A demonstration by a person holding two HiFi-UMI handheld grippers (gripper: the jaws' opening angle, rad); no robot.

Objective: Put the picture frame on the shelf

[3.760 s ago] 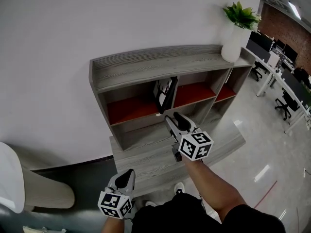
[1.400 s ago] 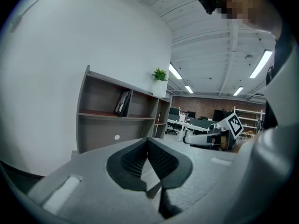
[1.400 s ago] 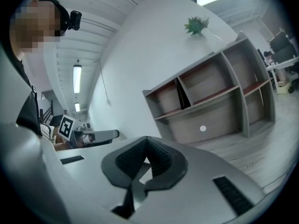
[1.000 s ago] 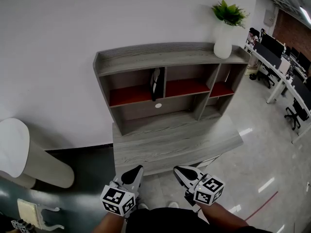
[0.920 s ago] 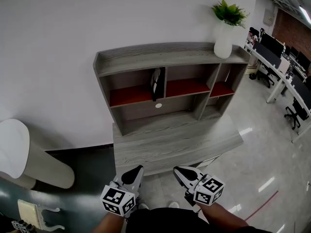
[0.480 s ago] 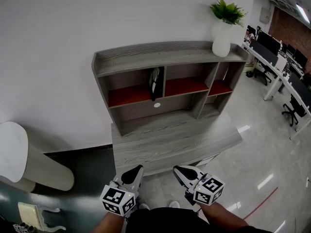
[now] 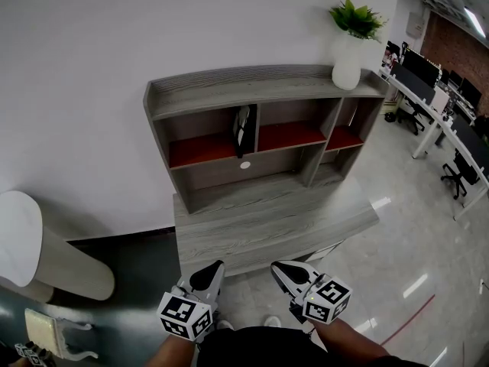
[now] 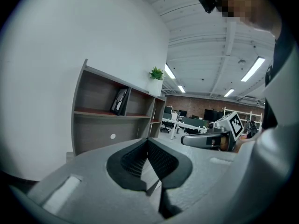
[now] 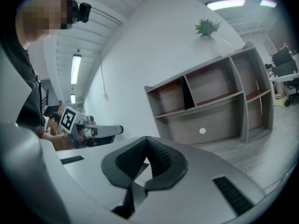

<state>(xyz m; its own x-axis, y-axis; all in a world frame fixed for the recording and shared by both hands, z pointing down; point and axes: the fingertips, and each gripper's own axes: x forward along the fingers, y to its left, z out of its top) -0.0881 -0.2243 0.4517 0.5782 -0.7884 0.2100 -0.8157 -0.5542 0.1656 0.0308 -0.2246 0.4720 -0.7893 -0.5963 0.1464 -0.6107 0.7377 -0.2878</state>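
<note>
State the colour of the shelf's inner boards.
Red inner boards; best seen in the head view.

Too small or cut off

The picture frame [image 7: 244, 131] is shown too small in the shelf [image 7: 260, 87] for its image to be made out; the arms [image 7: 353, 345] behind the left gripper [image 7: 215, 266] and the right gripper [image 7: 278, 267] are cut off by the head view's lower edge.

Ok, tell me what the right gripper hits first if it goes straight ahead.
Probably the grey shelf unit: the right gripper, jaws shut and empty, points at its left end, about the lower back panel. Nothing shows in between, though depth is unclear.
</note>
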